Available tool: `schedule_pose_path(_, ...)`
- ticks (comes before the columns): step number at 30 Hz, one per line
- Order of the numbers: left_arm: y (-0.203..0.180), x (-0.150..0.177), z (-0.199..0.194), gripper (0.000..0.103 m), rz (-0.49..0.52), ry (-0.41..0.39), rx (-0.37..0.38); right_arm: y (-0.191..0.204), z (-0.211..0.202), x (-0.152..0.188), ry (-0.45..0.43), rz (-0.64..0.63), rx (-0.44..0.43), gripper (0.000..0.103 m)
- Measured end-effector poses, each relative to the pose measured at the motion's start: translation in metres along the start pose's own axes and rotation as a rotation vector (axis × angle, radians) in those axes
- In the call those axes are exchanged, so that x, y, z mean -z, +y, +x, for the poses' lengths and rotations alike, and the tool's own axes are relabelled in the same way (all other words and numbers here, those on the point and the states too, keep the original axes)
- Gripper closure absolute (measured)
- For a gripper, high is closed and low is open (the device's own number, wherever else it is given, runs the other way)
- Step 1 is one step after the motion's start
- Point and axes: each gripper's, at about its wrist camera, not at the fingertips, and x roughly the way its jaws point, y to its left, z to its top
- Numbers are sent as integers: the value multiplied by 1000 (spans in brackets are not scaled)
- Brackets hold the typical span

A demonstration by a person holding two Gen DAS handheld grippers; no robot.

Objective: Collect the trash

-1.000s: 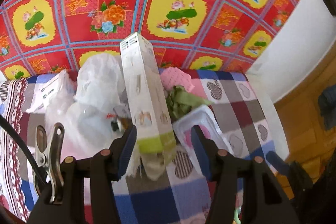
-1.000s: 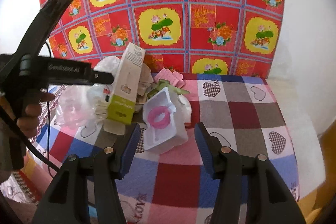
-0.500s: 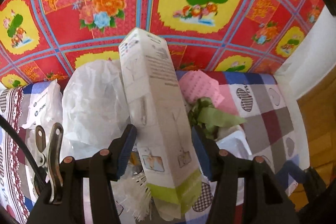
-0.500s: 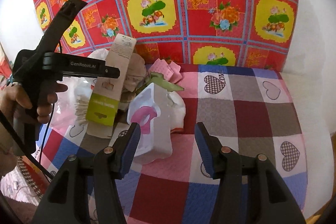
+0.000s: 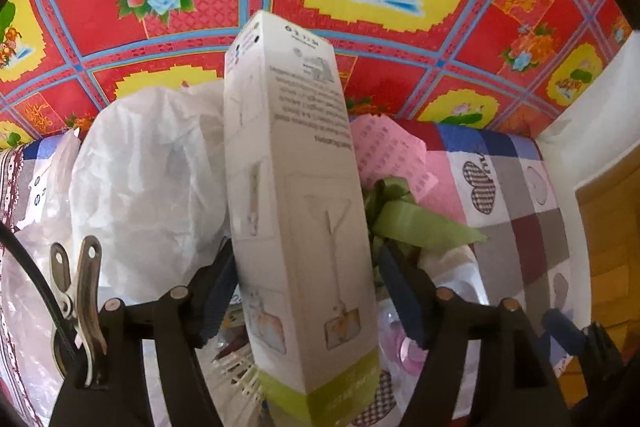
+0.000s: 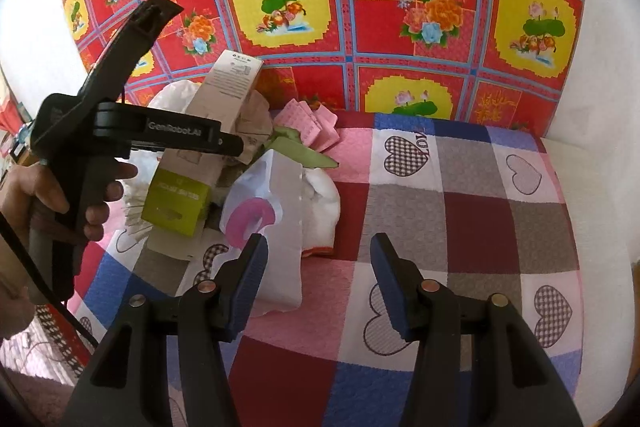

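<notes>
A pile of trash lies on a checked quilt (image 6: 460,219). A tall white carton with a green band (image 5: 304,227) leans upright in the pile. It stands between the fingers of my left gripper (image 5: 310,291), whose jaws are opening; the right pad stands clear of the carton. In the right wrist view the same carton (image 6: 192,187) shows beside a white plastic blister pack with a pink ring (image 6: 272,211). My right gripper (image 6: 320,279) is open just in front of that pack, its left finger overlapping the pack's lower edge.
Around the carton lie a crumpled white plastic bag (image 5: 148,179), pink paper (image 5: 384,151) and a green strip (image 5: 416,223). A red floral cloth (image 6: 400,7) hangs behind. A person's hand (image 6: 60,195) holds the left tool. The quilt's edge drops off at right (image 5: 560,211).
The left gripper has come down and closer, so the carton now sits deep between its fingers, and its jaws have widened. The right gripper has moved nearer the blister pack.
</notes>
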Motion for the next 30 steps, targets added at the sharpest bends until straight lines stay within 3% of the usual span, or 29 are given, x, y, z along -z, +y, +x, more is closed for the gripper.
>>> schedule_pose_path(5, -3, -1, 12, 31, -22, 14, -32, -2, 2, 1, 4, 2, -4, 48)
schedule_pose_path(7, -2, -1, 14, 40, -31, 12, -35, -3, 2, 1, 5, 5, -4, 48)
schedule_pose_path(13, 2, 0, -2, 46, -38, -22, -16, -4, 1, 2, -3, 7, -7, 48)
schedule_pose_path(19, 3, 3, -28, 46, -38, -54, 34, 3, -3, 1, -17, -9, -14, 48)
schedule_pose_path(22, 2, 5, -37, 46, -22, -74, 20, 7, -4, 2, -19, -14, -13, 48)
schedule_pose_path(26, 12, 11, -36, 45, -50, -26, 72, 12, -8, 4, -24, -14, -7, 48)
schedule_pose_path(30, 21, 22, -43, 47, -68, -26, 95, 18, -15, 4, -40, -16, 3, 48)
